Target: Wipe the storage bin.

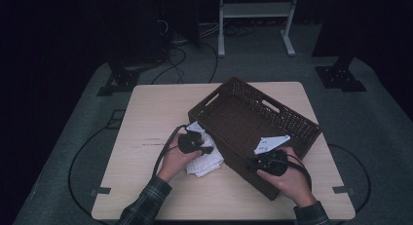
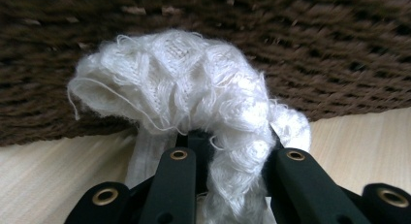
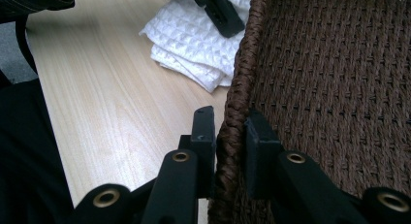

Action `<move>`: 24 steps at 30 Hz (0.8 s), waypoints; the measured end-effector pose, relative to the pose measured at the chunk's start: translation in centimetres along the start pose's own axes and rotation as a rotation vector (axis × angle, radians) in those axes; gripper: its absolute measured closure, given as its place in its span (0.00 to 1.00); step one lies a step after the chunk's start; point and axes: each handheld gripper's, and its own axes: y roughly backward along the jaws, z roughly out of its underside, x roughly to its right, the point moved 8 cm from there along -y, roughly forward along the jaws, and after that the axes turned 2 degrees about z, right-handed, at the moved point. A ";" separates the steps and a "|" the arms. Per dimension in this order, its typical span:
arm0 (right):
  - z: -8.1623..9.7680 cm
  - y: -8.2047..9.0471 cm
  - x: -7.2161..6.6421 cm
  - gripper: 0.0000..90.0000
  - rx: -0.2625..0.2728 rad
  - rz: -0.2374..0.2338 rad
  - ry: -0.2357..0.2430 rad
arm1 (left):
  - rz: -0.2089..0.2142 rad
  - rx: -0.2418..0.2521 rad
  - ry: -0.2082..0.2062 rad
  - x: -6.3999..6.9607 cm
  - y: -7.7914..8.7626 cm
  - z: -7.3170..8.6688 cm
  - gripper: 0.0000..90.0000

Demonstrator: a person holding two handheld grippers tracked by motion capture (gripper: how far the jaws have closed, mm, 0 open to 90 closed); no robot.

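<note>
A white knitted cloth lies on the table against the near-left wall of a brown wicker basket. My left gripper is shut on a bunched fold of the cloth, low over the table, with the basket wall right behind it. At the basket's near corner my right gripper is shut on the braided rim, one jaw outside and one inside. The right gripper view also catches the cloth with the left gripper on it.
The light wooden table has bare room to the left of the cloth and along the front edge. The basket sits at an angle across the table's right half. Cables and stand legs lie on the floor beyond.
</note>
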 end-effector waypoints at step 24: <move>0.0 0.0 -0.1 0.85 0.003 -0.003 -0.005 | 0.018 0.059 -0.030 1.7 2.0 -1.6 0.84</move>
